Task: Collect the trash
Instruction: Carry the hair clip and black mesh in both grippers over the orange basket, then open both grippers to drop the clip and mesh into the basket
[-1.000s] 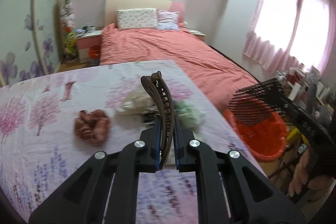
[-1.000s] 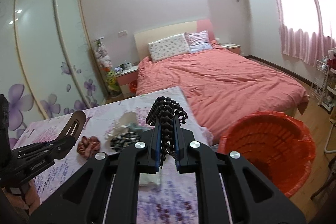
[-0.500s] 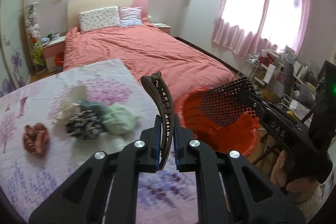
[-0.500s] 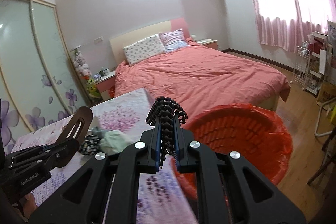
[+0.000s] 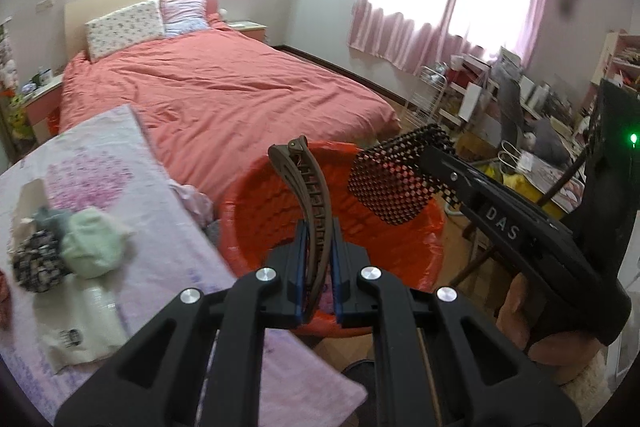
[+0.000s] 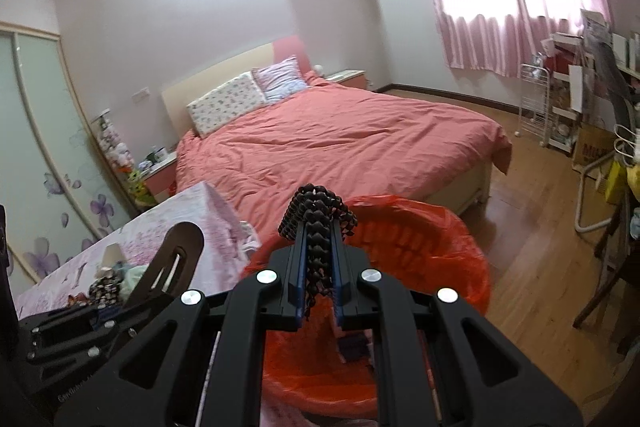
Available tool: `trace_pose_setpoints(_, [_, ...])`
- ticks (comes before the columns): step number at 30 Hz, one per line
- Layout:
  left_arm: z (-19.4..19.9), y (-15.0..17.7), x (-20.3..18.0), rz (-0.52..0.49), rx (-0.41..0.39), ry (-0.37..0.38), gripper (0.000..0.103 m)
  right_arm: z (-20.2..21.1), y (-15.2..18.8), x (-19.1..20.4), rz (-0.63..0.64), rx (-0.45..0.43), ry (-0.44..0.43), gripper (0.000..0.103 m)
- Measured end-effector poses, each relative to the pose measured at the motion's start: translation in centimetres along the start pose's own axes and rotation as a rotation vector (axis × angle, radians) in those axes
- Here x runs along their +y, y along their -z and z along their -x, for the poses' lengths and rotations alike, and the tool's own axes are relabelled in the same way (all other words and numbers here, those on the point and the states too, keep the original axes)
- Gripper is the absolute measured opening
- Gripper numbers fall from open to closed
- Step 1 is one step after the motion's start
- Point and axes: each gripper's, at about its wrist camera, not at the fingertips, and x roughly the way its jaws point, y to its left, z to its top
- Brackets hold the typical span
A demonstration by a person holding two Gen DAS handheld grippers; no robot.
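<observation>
Now we've swung both hands off the table (image 5: 168, 227) and over toward the orange bin (image 5: 256, 227), which a second ago sat well off to the side and now fills the middle of both views. That puts both loads about where they need to be for the drop, we'd judge, with only the letting go left.

Our left gripper (image 5: 318, 259) is pinched nearly shut on the brown hair clip (image 5: 308, 195), which stands up curved between the blue pads, its upper end showing against the bin's mouth. Our right gripper (image 6: 318, 267) is just as tight, clamped on the black beaded piece (image 6: 318, 223); its beaded web fans out above the jaws, right in front of the bin's near rim (image 6: 404, 205).

Back on the floral cloth, a pale green bundle (image 5: 94, 247), a dark patterned scrunchie (image 5: 36, 265) and a white wrapper (image 5: 76, 327) are waiting, so there's more to collect once these two go in.
</observation>
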Motion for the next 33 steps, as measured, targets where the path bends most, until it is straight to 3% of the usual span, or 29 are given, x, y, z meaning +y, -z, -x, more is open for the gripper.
trace_pose_setpoints(6, [-3.4,0.3,-1.3,-0.009,0.052,0.011,0.012,-1.5,0.0,-1.8,-0.036,0.027,0.011,0.011])
trace_pose_setpoints(7, [-3.6,0.3,-1.4,-0.008,0.053,0.003,0.016,-1.9,0.0,-2.1,-0.048,0.039,0.007,0.012])
trace_pose_setpoints(9, [-4.3,0.4,-1.3,-0.007,0.062,-0.005,0.031,-2.5,0.1,-2.7,-0.063,0.061,-0.003,0.021])
trace_pose_setpoints(10, [-4.4,0.4,-1.2,-0.007,0.062,-0.01,0.035,-2.7,0.2,-2.9,-0.07,0.069,-0.007,0.032])
trace_pose_setpoints(12, [-4.7,0.6,-0.9,-0.01,0.065,-0.029,0.038,-2.9,0.4,-3.1,-0.074,0.072,-0.003,0.042])
trace_pose_setpoints(17, [-4.6,0.8,0.5,0.013,0.069,-0.076,0.041,-2.5,0.8,-3.2,-0.072,0.078,0.021,0.043])
trace_pose_setpoints(21, [-3.5,1.2,1.9,0.011,0.044,-0.144,0.051,-2.0,0.5,-2.8,-0.059,0.068,0.04,0.047])
trace_pose_setpoints(28, [-1.0,1.9,5.2,0.04,0.011,-0.24,0.06,-1.3,0.3,-0.3,0.003,0.043,0.053,0.055])
trace_pose_setpoints(33, [1.5,3.1,8.3,0.06,-0.013,-0.327,0.064,-1.1,0.7,2.2,0.054,0.045,0.039,0.056])
